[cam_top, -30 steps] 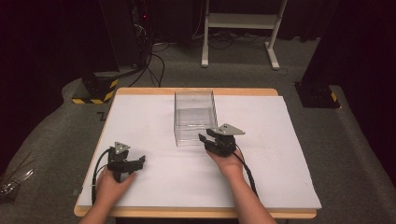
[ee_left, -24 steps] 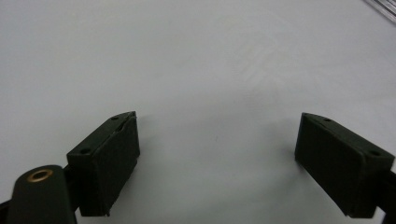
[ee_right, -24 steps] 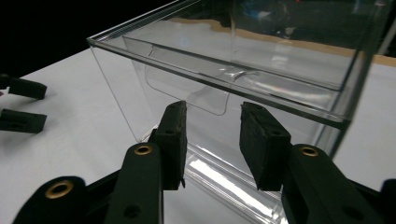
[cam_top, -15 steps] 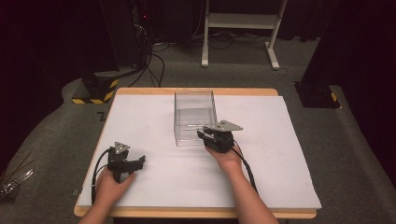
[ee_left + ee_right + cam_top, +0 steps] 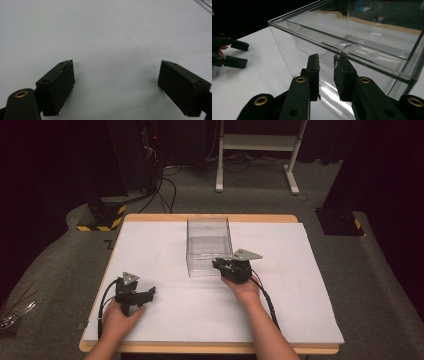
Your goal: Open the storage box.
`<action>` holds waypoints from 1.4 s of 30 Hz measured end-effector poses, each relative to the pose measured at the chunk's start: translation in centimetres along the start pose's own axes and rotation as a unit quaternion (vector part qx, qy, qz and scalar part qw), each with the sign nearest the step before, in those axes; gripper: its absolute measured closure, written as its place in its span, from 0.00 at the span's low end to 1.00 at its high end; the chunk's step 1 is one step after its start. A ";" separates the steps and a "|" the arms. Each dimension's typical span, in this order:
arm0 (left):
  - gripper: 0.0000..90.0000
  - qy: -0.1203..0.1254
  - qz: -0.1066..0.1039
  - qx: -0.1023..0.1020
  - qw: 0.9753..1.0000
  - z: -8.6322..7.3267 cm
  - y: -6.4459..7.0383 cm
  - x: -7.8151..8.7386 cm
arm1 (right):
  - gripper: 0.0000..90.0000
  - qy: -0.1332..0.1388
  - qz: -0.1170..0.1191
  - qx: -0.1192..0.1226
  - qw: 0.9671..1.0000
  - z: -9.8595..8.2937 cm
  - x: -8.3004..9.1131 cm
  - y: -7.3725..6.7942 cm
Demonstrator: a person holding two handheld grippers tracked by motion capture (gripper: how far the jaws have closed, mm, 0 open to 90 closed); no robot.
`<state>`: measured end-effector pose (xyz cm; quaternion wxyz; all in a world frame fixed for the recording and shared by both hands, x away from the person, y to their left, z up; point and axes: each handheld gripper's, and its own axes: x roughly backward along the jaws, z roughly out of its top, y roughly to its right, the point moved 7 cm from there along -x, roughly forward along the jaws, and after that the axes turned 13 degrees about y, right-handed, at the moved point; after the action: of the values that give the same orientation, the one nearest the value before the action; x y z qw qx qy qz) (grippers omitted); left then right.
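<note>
A clear plastic box (image 5: 207,245) with an open top stands on the white tabletop (image 5: 165,245), a little behind the middle. My right gripper (image 5: 217,265) is at the box's near right corner, low against its front wall. In the right gripper view the box (image 5: 367,45) looms close. There my right gripper (image 5: 327,67) is open by a narrow gap, its fingertips (image 5: 313,63) just under the rim, with nothing between them. My left gripper (image 5: 150,293) rests at the near left, open wide. In its own view my left gripper (image 5: 116,82) spans bare white surface.
The table's wooden edge (image 5: 210,218) shows along the far side. Beyond it are grey carpet, a white stand (image 5: 255,142), and black equipment with yellow-black striped bases (image 5: 102,215). My left gripper (image 5: 235,53) appears far off in the right gripper view.
My right gripper has moved forward and slightly left, up to the box's front wall. My left gripper has stayed in place.
</note>
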<state>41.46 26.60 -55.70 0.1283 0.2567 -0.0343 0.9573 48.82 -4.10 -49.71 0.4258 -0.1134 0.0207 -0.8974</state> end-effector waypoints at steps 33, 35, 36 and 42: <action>0.16 0.001 0.003 -0.001 1.000 0.0 0.0 0.0 | 0.89 0.017 0.039 -0.006 0.999 -1.0 2.4 -2.2; 0.16 0.000 0.002 -0.001 1.000 0.0 0.0 0.0 | 0.89 0.016 0.040 -0.003 0.999 -1.1 2.6 -2.3; 0.16 0.000 0.002 -0.001 1.000 0.0 0.0 0.0 | 0.89 0.016 0.040 -0.003 0.999 -1.1 2.6 -2.3; 0.16 0.001 0.001 -0.001 1.000 0.0 0.0 0.0 | 0.90 0.015 0.048 -0.002 0.999 -1.3 3.4 -3.1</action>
<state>41.46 26.60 -55.70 0.1272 0.2556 -0.0352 0.9577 44.08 -4.85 -49.95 0.4676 -0.0994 0.0347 -0.8777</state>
